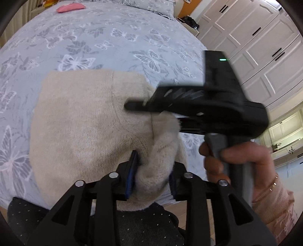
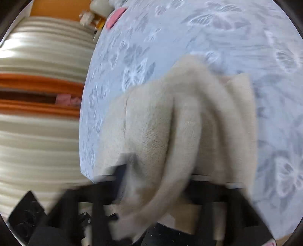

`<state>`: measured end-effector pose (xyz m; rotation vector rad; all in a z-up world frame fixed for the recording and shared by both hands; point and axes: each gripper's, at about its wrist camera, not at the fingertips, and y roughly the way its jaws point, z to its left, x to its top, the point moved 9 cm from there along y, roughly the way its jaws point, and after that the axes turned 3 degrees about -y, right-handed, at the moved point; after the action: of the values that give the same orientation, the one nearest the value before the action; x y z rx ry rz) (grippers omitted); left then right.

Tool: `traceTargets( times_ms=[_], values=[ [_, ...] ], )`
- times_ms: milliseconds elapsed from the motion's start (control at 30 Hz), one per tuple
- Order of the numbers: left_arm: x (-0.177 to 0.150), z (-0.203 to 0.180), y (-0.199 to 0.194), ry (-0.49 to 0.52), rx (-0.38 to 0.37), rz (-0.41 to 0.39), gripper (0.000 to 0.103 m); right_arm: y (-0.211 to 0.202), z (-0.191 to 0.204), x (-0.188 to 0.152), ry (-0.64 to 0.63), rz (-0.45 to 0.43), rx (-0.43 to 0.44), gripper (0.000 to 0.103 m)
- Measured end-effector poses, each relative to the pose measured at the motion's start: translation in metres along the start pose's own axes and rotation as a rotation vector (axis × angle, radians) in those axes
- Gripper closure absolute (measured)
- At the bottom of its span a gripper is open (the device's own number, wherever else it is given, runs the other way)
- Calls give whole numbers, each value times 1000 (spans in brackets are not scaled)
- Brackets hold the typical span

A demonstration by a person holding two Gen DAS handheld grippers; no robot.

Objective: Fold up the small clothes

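Nearby, bed edge (image 2: 85, 132) — both hand-held grippers (image 1: 151, 176) (image 2: 157, 181) clamped on beige knit garment (image 1: 85, 123) — bedspread (image 1: 94, 37) bare beyond

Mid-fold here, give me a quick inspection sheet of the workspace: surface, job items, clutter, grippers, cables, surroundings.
Surface: bed with a grey butterfly-print cover, smooth where visible.
Job's things: beige knit garment lying on the cover, partly folded, with its near end bunched up.
Clutter: pink item at the far side of the bed; dark speckled fabric at the near edge.
Grippers: left gripper closed on a bunched fold of the garment; right gripper has garment folds between its fingers, too blurred to judge the grip. A hand holds the right gripper's handle.
Cables: nothing seen.
Surroundings: white panelled wardrobe doors beside the bed; pale curtains on the other side.
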<state>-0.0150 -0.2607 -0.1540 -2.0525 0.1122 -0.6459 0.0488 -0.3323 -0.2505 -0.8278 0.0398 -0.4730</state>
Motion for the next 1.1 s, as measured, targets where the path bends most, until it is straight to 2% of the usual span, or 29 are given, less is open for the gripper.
traceTargets(
  times_ms=[100, 167, 233, 267, 300, 367, 433, 500, 567, 667, 933, 1067, 1100],
  values=[
    [1, 2, -14, 29, 45, -14, 68, -17, 31, 8, -141, -80, -25, 89],
    [3, 4, -22, 51, 73, -34, 66, -46, 71, 18, -255, -189, 33, 89],
    [4, 2, -32, 96, 117, -65, 57, -67, 88, 20, -307, -254, 38, 89],
    [5, 1, -35, 119, 140, -77, 49, -71, 84, 19, -307, -268, 27, 89],
    [5, -1, -36, 144, 161, -88, 48, -63, 72, 21, -287, -259, -3, 89],
    [4, -1, -33, 173, 201, -87, 48, -27, 11, 17, -189, -163, -154, 89],
    [1, 1, -28, 164, 226, -65, 50, 2, -31, 19, -106, -98, -228, 84],
    [-1, 4, -26, 138, 236, -51, 50, -3, -33, 12, -54, -145, -161, 77],
    [-2, 8, -26, 126, 240, -44, 50, -11, -25, 10, -29, -179, -130, 76],
    [-3, 12, -27, 117, 251, -40, 49, -23, -24, 3, 1, -203, -119, 60],
    [-2, 17, -36, 97, 261, -54, 48, -51, -36, -43, 140, -229, -42, 58],
    [-3, 20, -40, 92, 269, -58, 48, -52, -30, -52, 171, -233, 0, 57],
    [-4, 23, -42, 86, 273, -61, 46, -51, -27, -54, 176, -232, 15, 54]
  ],
)
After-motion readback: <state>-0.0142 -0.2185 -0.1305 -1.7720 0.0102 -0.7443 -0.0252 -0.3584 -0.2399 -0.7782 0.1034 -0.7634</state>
